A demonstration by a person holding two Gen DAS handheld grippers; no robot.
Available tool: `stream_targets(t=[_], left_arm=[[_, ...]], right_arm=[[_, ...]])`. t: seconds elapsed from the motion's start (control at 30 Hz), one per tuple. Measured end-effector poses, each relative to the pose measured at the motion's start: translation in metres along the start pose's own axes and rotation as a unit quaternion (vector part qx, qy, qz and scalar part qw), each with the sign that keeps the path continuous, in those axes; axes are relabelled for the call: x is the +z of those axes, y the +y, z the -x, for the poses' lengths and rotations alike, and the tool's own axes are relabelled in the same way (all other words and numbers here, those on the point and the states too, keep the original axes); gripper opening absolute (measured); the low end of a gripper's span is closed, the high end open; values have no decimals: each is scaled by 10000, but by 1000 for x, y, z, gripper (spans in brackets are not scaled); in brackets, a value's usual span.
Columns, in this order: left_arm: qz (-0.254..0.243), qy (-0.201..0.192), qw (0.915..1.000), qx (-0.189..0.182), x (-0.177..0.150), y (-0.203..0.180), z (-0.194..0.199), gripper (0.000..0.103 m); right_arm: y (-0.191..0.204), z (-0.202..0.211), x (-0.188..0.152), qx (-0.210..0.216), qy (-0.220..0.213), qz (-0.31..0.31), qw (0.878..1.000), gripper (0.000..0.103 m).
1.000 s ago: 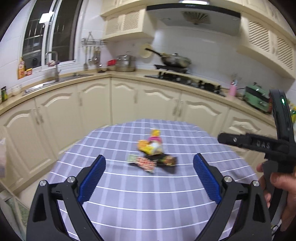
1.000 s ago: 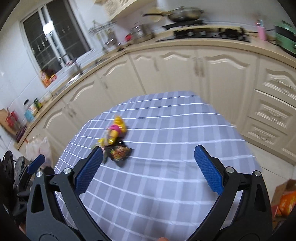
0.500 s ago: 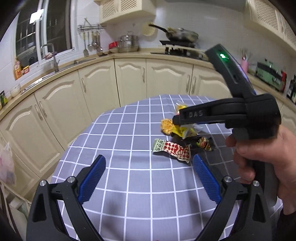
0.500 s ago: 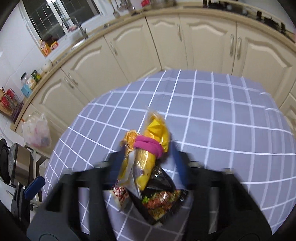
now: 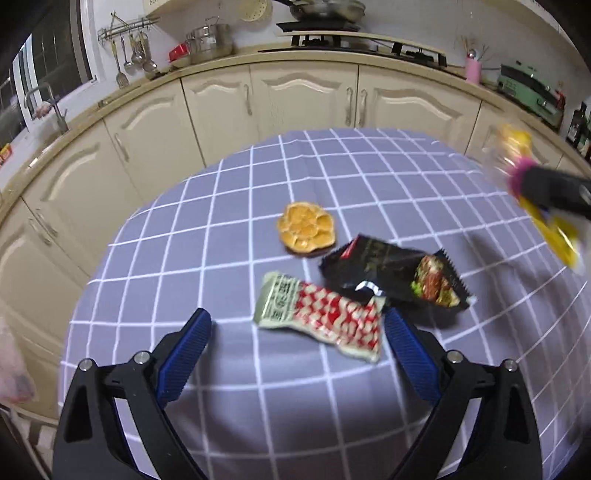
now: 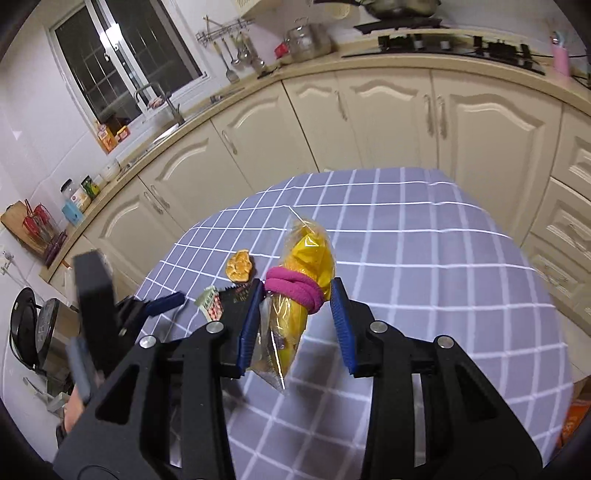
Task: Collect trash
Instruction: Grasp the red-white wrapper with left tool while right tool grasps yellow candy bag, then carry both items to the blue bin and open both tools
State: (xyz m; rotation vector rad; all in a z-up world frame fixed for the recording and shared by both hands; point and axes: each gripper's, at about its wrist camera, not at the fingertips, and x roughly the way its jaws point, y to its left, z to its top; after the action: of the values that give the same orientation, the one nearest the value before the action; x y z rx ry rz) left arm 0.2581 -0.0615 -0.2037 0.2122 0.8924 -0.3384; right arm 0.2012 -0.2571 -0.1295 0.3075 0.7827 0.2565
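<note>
On the checked grey tablecloth (image 5: 207, 236) lie a red-and-white wrapper (image 5: 325, 317), a black snack wrapper (image 5: 399, 273) and a dried orange slice (image 5: 306, 229). My left gripper (image 5: 297, 345) hangs low over the cloth, jaws closing, with the near end of the red-and-white wrapper between its blue fingers (image 5: 184, 354), untouched. My right gripper (image 6: 295, 325) is shut on a yellow plastic bag (image 6: 310, 251) tied with a pink band (image 6: 295, 291), held above the table. In the left wrist view the same bag (image 5: 554, 229) shows blurred at the right edge.
Cream kitchen cabinets (image 5: 303, 96) curve behind the round table, with a sink (image 6: 166, 129) and a stove (image 5: 351, 33) on the counter. A pale plastic bag (image 5: 11, 369) hangs at the left. A black appliance (image 6: 26, 332) stands beyond the table's left side.
The right gripper closed on the yellow bag and lifted it off the pile, uncovering the orange slice. The left gripper came down and forward over the red-and-white wrapper, its jaws a little narrower.
</note>
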Motion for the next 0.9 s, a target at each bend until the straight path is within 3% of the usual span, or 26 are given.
stream_targets(t=[0.03,0.17,0.2,0.23,0.63,0.9], left_arm=[[-28,3,9999,-139,0,-1,-1,67],[-80,-97,9996,-259,-5,-7,8,41],[-51,-107,9995,-300,-8,-9,11,26],[-26,-115,9995,-304,-12,-10,14,20],[306,-590,9961,-580,-47,-16,63,13],[224,-1107,9897,-881,-55,-57,117,13]], right_arm=[[-2,5,-2,-30,-28,-7,10000,36],[-12,24,-11,-92,-104,-47,9999,36],[-14,28,-14,-103,-116,-49,9999,36],[-15,32,-16,-109,-131,-56,9998,36],[-28,90,-47,-217,-419,-117,9988,36],[-37,143,-65,-353,-776,-132,9963,36]])
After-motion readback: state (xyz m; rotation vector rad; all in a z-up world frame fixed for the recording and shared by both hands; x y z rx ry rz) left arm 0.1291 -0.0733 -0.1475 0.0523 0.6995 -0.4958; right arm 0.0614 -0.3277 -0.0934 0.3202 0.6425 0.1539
